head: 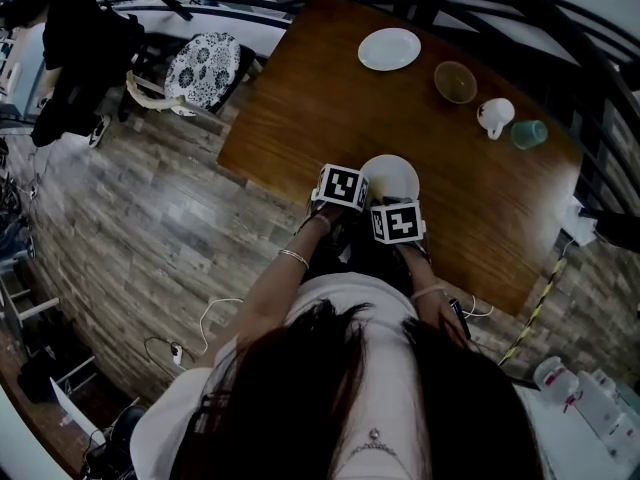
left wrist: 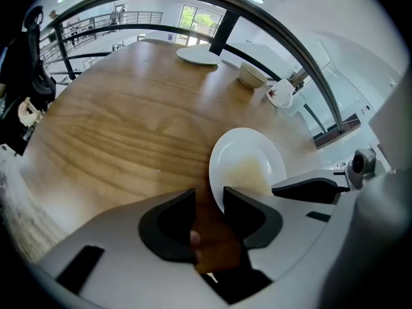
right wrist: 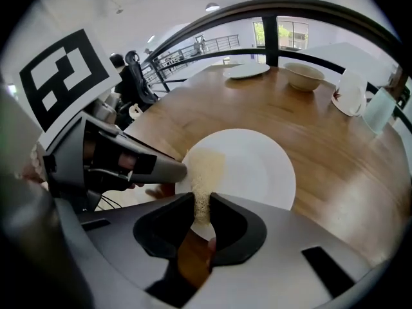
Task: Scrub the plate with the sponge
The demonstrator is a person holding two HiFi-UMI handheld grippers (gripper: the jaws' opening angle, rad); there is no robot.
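Left gripper view: your left gripper (left wrist: pixel 209 198) has its jaws a little apart. The near rim of the plate (left wrist: pixel 248 148) sits in the gap, against the jaw on the picture's right. The other jaw stands clear of the rim, with bare table (left wrist: pixel 129 127) showing between, so nothing is clamped. The sponge (left wrist: pixel 248 176) lies on the plate, on the part nearest those jaws.

Right gripper view: your right gripper (right wrist: pixel 201 201) is closed on the near end of the sponge, with both pads pressed to it. The rest of the sponge reaches up across the left part of the plate. One jaw of the left gripper lies at the plate's left rim, just beside the sponge. Well beyond the plate stand a far plate (right wrist: pixel 246 70), a bowl (right wrist: pixel 304 76), a cup (right wrist: pixel 349 94) and a green cup (right wrist: pixel 378 111).

Head view: both grippers crowd the plate's near rim, the left one at its left and the right one at its near side, with their marker cubes on top. The table's near edge runs close by the plate. A chair (head: pixel 203 68) with a patterned cushion stands well apart from the plate, past the table's far left corner.
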